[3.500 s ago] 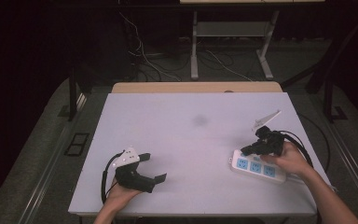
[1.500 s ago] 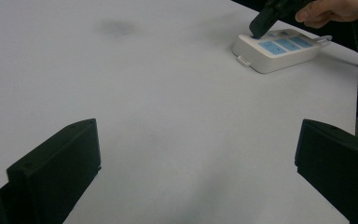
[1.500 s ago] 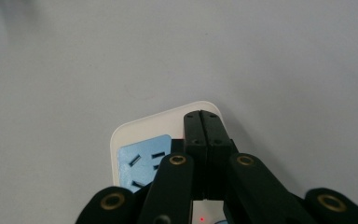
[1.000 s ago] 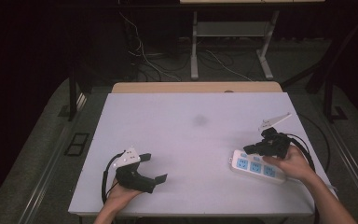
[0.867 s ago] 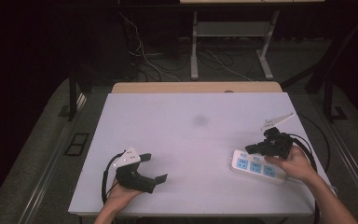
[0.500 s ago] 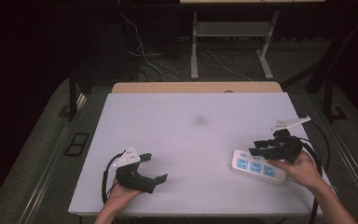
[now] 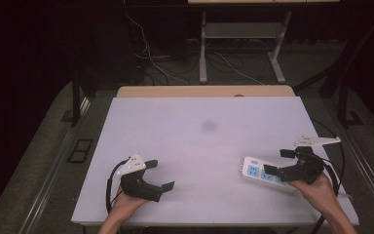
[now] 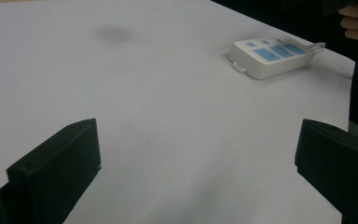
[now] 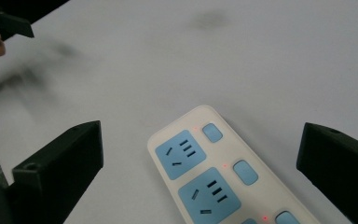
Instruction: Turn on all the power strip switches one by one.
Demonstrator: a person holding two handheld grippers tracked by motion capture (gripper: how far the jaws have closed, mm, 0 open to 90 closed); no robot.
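The white plastic power strip with blue sockets [image 9: 214, 177] looks rigid and light; grip its long sides. The right gripper [image 7: 282, 165] has just been opening, fingers apart with nothing between; the left gripper [image 7: 158, 175] fingers are apart too.

Power strip [image 9: 214, 172] btwn open claw [image 9: 200, 163]

- The white table [image 7: 199, 146] lies bare from nine o'clock through twelve to two; a gripper passes freely there.
- The power strip [image 7: 258, 173] blocks four o'clock.
- The left gripper [image 7: 157, 174] occupies seven o'clock.
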